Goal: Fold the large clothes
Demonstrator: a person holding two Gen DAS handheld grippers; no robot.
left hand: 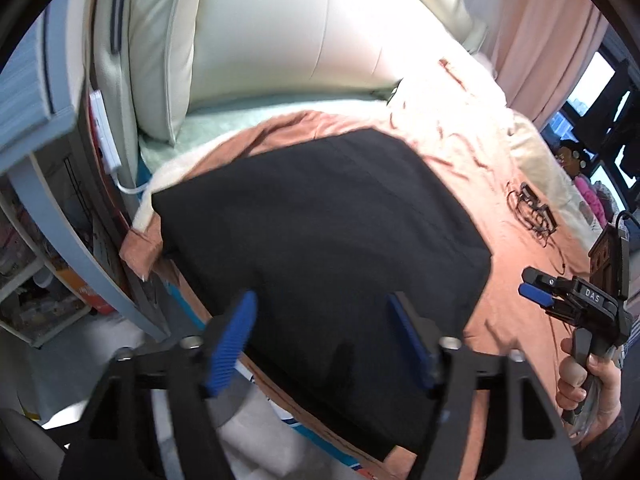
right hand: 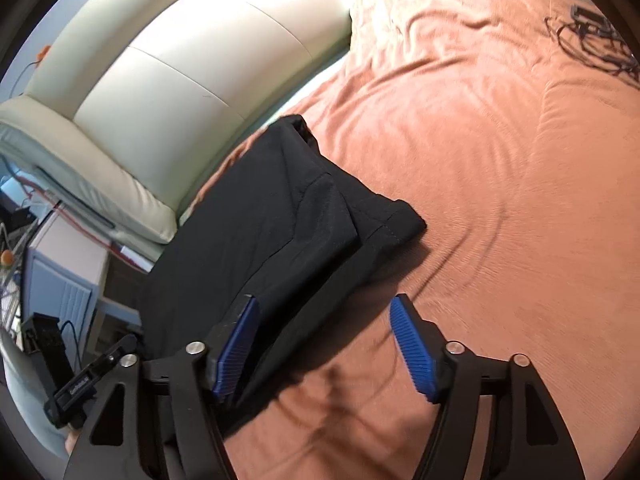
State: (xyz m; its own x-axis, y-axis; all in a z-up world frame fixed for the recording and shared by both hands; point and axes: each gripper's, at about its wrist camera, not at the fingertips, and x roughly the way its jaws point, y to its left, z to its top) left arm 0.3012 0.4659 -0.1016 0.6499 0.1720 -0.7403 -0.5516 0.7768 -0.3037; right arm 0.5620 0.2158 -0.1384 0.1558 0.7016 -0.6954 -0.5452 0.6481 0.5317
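Observation:
A black garment (left hand: pixel 320 224) lies folded into a flat rectangle on the salmon bedspread (left hand: pixel 520 280), near the bed's left edge. In the right wrist view it (right hand: pixel 280 216) shows layered folds, with a hemmed edge toward the middle of the bed. My left gripper (left hand: pixel 324 320) is open and empty, hovering over the garment's near part. My right gripper (right hand: pixel 324 332) is open and empty above the garment's right edge; it also shows in the left wrist view (left hand: pixel 536 292), held by a hand, apart from the cloth.
A cream padded headboard (left hand: pixel 280 28) stands behind the garment. A tangle of dark cables (left hand: pixel 532 208) lies on the bedspread to the right. A blue nightstand (right hand: pixel 68 280) and shelves (left hand: pixel 40 280) stand off the bed's left side. Pink curtains (left hand: pixel 552 32) hang far right.

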